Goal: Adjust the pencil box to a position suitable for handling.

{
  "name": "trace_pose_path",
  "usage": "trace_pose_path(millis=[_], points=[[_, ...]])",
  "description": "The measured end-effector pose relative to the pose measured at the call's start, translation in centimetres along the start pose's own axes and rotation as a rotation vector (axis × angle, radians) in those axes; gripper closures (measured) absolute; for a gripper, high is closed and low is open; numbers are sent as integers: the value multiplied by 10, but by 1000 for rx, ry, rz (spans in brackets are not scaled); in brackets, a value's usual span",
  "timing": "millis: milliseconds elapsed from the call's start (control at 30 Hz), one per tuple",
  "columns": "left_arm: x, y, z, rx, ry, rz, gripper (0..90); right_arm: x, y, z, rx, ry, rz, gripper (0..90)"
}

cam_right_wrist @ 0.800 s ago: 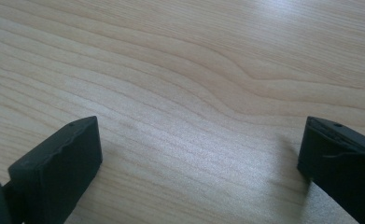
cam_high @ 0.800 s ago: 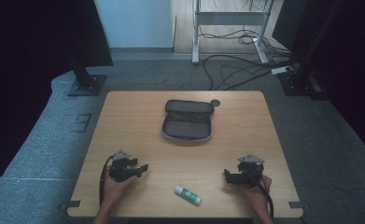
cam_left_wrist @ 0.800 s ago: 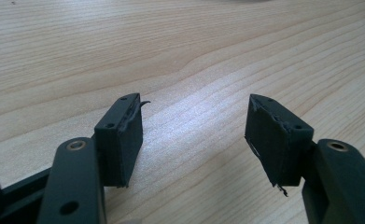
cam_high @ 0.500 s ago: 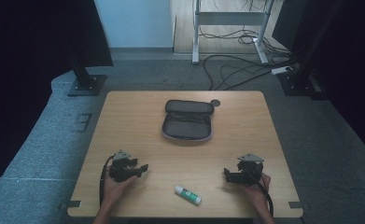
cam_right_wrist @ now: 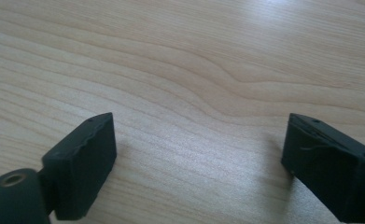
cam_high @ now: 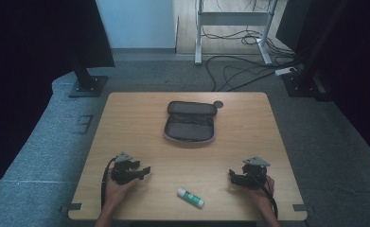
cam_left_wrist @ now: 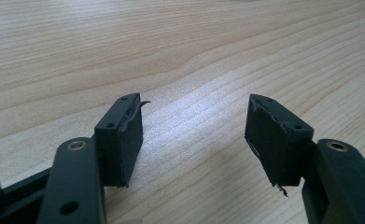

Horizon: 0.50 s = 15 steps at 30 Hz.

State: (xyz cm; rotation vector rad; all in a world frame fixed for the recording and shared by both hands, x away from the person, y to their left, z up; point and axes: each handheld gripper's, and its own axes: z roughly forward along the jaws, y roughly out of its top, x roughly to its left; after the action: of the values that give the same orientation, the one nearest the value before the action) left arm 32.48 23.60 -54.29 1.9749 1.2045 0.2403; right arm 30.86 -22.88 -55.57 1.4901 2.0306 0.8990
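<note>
High view: on the pale wood-grain desk point(cam_high: 140, 118) the left gripper point(cam_high: 142, 172), matte black under a grey three-cornered plate, rests near the front edge, its fingers point(cam_left_wrist: 119, 140) released over bare wood. Just right of it lies a short white cylinder with a green end, perhaps a glue stick point(cam_high: 189, 197). Behind, mid-desk, a soft grey oval pouch point(cam_high: 190, 122) lies open. At far right the right gripper point(cam_high: 233, 177) rests, blocky fingers point(cam_right_wrist: 80, 163) spread, holding nothing.

Dim high view, dark edges; table point(cam_high: 140, 118) evenly lit, soft glare in close views.
</note>
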Motion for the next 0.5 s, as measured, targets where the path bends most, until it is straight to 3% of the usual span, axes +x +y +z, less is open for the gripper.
trace_pose_path(millis=[233,500], points=[[-1,2,-2,-6,6,0,387,-2,2,-2,7,-9,15,165],[-3,10,-6,-37,9,-15,381,-5,6,-10,-35,33,24,207]])
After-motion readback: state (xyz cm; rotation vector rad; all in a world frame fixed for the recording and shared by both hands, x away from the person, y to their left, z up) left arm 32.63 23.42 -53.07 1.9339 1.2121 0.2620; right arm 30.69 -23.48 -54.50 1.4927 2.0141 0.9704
